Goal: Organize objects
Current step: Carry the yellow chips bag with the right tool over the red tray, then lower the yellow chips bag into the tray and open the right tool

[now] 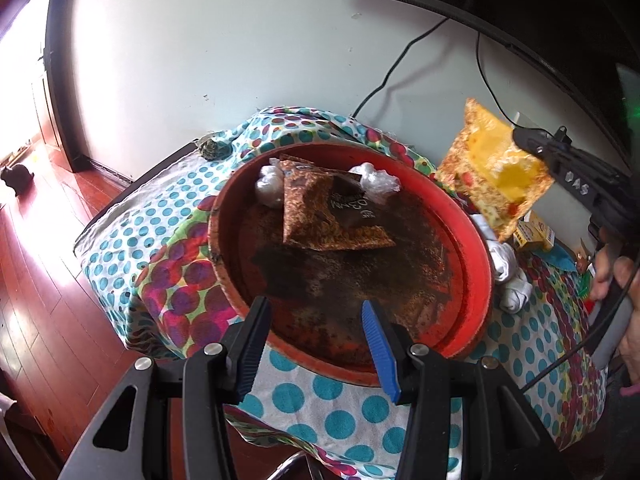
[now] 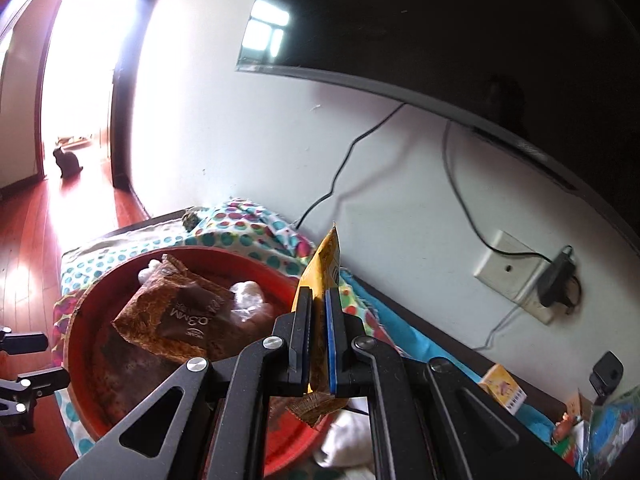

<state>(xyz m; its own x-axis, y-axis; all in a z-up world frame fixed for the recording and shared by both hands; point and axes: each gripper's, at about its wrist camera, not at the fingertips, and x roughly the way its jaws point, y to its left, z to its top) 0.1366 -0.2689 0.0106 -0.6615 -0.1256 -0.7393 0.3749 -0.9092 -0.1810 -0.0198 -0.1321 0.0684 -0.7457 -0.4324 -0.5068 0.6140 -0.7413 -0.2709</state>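
A round red tray (image 1: pixel 472 248) sits on a polka-dot cloth (image 1: pixel 304 400). In it lie a brown snack packet (image 1: pixel 324 216) and two clear plastic bundles (image 1: pixel 376 180). My left gripper (image 1: pixel 316 344) is open and empty over the tray's near rim. My right gripper (image 2: pixel 319 320) is shut on a yellow snack packet (image 2: pixel 326 258), held in the air above the tray's right edge; it also shows in the left wrist view (image 1: pixel 496 164). The tray (image 2: pixel 80 308) and brown packet (image 2: pixel 176 320) show in the right wrist view too.
White rolled socks (image 1: pixel 508 276) and a small yellow box (image 1: pixel 534 234) lie right of the tray. A dark TV (image 2: pixel 440 20) hangs above, cables run to a wall socket (image 2: pixel 516 276). A cat (image 2: pixel 66 162) sits in the doorway on the wood floor.
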